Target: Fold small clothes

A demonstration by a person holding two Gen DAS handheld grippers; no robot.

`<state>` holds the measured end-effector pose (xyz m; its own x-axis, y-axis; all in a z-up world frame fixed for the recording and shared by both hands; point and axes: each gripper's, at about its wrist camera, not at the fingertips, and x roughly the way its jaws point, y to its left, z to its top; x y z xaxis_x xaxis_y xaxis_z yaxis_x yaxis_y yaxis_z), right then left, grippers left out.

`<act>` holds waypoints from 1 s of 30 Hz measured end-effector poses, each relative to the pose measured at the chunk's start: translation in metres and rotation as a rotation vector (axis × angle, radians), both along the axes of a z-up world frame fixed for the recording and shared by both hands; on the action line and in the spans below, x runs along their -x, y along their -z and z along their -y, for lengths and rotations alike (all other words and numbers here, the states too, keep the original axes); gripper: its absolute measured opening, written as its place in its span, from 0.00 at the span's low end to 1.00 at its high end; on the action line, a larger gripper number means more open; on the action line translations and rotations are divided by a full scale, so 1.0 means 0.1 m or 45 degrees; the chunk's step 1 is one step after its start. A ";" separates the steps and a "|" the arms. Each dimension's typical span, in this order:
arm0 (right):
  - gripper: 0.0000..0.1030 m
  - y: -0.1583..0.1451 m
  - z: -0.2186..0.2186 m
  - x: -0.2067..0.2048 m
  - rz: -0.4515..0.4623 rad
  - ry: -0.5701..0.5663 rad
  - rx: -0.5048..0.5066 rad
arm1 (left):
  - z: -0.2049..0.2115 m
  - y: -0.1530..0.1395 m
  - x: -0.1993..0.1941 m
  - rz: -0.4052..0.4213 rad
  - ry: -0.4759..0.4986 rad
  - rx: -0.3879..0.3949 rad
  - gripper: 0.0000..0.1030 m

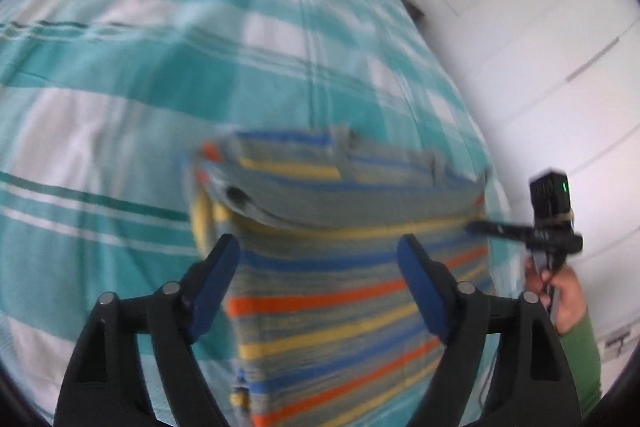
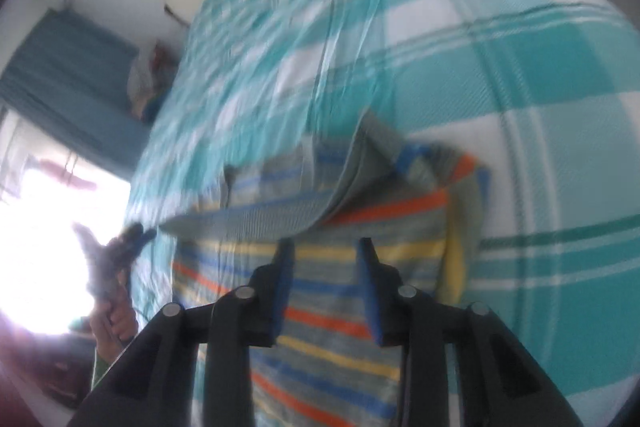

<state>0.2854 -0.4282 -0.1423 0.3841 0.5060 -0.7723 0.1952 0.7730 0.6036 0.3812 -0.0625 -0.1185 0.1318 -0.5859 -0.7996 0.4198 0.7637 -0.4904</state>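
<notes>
A small grey shirt (image 1: 340, 291) with blue, yellow and orange stripes lies on the teal and white checked bed cover (image 1: 120, 67). Its far part is folded over, with the collar (image 1: 256, 199) showing. My left gripper (image 1: 320, 247) is open and empty, hovering above the shirt's middle. In the left wrist view my right gripper (image 1: 480, 227) is at the shirt's right edge, held by a hand. In the right wrist view my right gripper (image 2: 326, 247) is open above the shirt (image 2: 320, 307), just short of a lifted grey fold (image 2: 280, 219). Both views are blurred.
White wardrobe doors (image 1: 540, 47) stand right of the bed. In the right wrist view there is a teal curtain (image 2: 68, 75), a bright window (image 2: 40, 227) and the other hand-held gripper (image 2: 120, 243) at the left bed edge.
</notes>
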 end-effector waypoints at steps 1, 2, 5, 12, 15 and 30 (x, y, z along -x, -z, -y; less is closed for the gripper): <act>0.33 0.07 -0.10 -0.13 -0.012 -0.011 0.022 | 0.10 0.07 -0.04 0.000 -0.012 -0.034 0.81; 0.33 0.07 -0.17 -0.25 0.037 0.000 0.048 | 0.16 0.11 -0.13 0.027 -0.064 -0.065 0.80; 0.33 -0.14 -0.25 -0.48 0.290 0.141 0.214 | 0.04 0.03 -0.44 0.083 -0.336 -0.030 0.79; 0.43 -0.50 -0.47 -0.14 0.433 0.026 0.312 | -0.28 -0.35 -0.09 0.264 -0.308 -0.037 0.88; 0.45 -0.41 -0.60 0.33 0.403 -0.092 0.378 | -0.35 -0.23 0.44 0.299 -0.184 -0.152 0.88; 0.59 -0.10 -0.62 2.64 0.311 0.132 0.582 | -0.99 -0.13 1.93 0.482 -0.180 -0.353 0.96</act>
<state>0.0216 -0.3665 -0.1321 0.6106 0.0886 -0.7870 0.1804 0.9520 0.2472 0.1883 0.0365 -0.1056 0.5065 -0.3128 -0.8035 0.4122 0.9063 -0.0930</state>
